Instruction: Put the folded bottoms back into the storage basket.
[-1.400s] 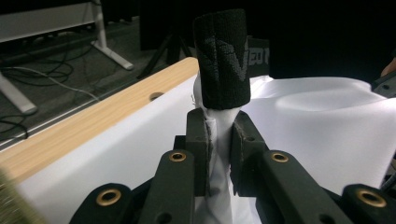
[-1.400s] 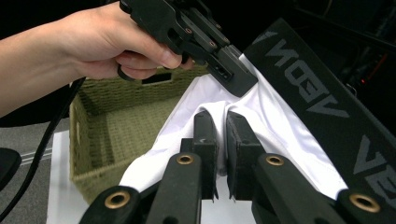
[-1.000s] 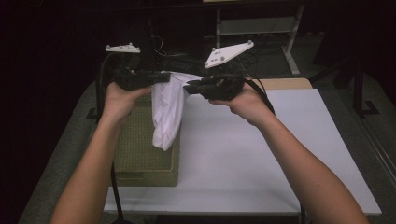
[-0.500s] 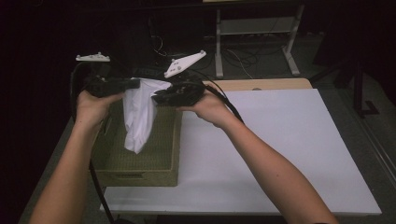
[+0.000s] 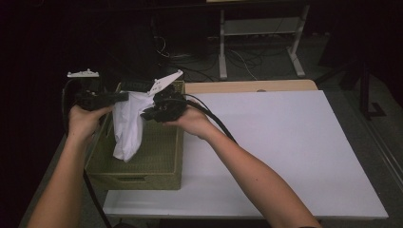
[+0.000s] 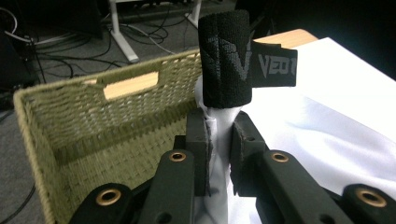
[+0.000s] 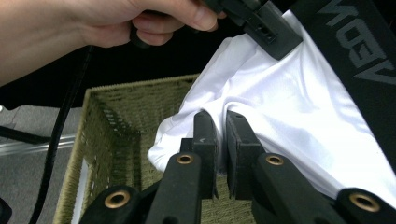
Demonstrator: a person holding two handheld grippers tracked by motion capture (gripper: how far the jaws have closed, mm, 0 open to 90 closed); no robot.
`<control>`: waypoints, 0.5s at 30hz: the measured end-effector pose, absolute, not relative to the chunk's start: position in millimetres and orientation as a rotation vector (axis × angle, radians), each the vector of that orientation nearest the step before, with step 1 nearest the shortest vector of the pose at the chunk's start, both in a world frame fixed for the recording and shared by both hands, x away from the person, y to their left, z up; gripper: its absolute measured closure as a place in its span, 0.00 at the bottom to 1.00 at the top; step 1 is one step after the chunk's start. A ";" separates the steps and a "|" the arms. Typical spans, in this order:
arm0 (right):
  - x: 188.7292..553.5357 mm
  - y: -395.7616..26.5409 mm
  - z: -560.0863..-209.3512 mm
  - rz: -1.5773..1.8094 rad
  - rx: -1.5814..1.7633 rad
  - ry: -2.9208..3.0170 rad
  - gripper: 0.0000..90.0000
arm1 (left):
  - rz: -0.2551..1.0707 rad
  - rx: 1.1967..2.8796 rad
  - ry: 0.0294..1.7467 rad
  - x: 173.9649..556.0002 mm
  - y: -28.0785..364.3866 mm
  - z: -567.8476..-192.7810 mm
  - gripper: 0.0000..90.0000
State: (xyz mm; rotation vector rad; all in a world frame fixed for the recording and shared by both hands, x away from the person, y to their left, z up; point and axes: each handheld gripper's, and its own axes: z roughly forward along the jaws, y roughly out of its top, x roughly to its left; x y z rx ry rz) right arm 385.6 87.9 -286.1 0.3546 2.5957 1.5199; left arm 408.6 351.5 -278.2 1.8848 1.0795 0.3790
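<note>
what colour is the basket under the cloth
Olive green woven basket, clearest in the left gripper view.

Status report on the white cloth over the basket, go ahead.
Left gripper and right gripper both shut on white cloth. Cloth hangs over woven basket, lower end inside. Nothing in the way.

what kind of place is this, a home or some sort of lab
Probably a lab or workshop, not a home: a white-topped work table, loose cables on the floor behind it, and a metal desk frame against dark surroundings.
</note>
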 end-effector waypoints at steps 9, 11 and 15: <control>385.5 91.9 -315.3 1.418 0.369 2.666 0.92 | 0.374 1.925 1.125 414.0 345.4 -305.7 0.87; 385.5 90.6 -321.8 1.403 0.376 2.676 0.92 | 0.376 1.934 1.136 415.4 342.9 -311.3 0.87; 385.9 86.4 -331.7 1.364 0.396 2.697 0.92 | 0.382 1.953 1.152 418.3 337.6 -320.4 0.87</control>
